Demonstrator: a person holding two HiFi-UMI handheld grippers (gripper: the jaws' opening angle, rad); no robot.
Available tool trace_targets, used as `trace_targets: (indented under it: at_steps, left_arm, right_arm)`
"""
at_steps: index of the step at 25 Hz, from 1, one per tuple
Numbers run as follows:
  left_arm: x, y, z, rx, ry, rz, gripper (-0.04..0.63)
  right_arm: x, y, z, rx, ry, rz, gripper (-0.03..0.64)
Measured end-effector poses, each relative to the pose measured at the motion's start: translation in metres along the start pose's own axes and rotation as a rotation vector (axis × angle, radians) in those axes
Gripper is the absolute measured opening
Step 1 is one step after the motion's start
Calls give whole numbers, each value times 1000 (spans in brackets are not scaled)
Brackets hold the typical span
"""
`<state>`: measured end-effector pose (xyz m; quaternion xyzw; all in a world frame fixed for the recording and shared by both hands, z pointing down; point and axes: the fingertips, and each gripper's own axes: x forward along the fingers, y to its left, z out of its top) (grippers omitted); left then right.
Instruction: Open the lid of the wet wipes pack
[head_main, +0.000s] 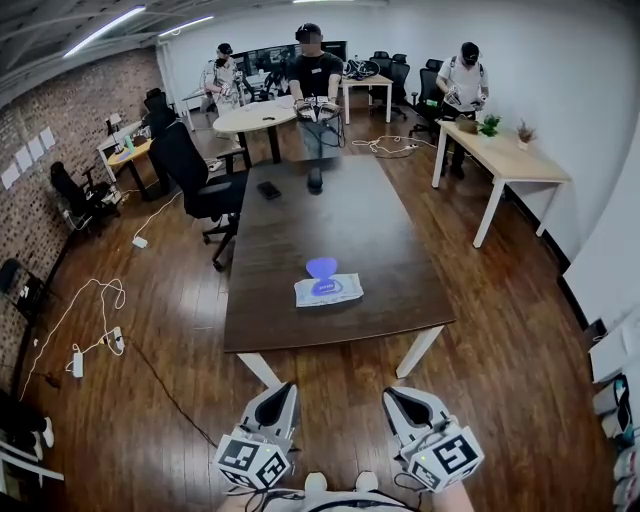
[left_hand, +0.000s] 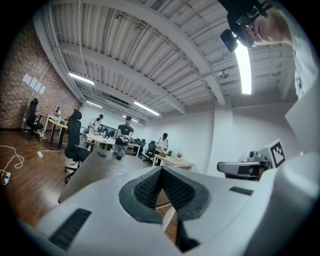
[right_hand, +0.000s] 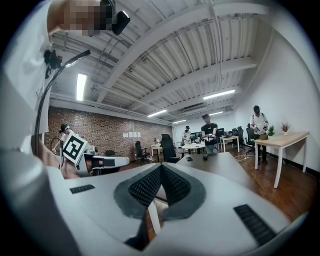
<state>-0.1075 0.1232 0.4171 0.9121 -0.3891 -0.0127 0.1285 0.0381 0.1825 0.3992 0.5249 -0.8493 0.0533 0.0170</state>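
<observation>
While left gripper (head_main: 280, 392) and right gripper (head_main: 398, 396) hang well short, fingers closed, empty: one should pin wet wipes pack (head_main: 328, 291), other open it.

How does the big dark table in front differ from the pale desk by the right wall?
The dark table has a deep brown top; the pale desk a light wood one. The dark table carries a wet wipes pack; the pale desk holds small potted plants. Both stand on white legs.
</observation>
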Motion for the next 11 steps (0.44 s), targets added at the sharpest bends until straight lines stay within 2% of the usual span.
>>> trace_targets:
  at_steps: [11]
  left_arm:
    - [3, -3, -1, -5, 8, 8, 2]
  right_arm:
    - [-2, -3, -2, 0, 13, 6, 8]
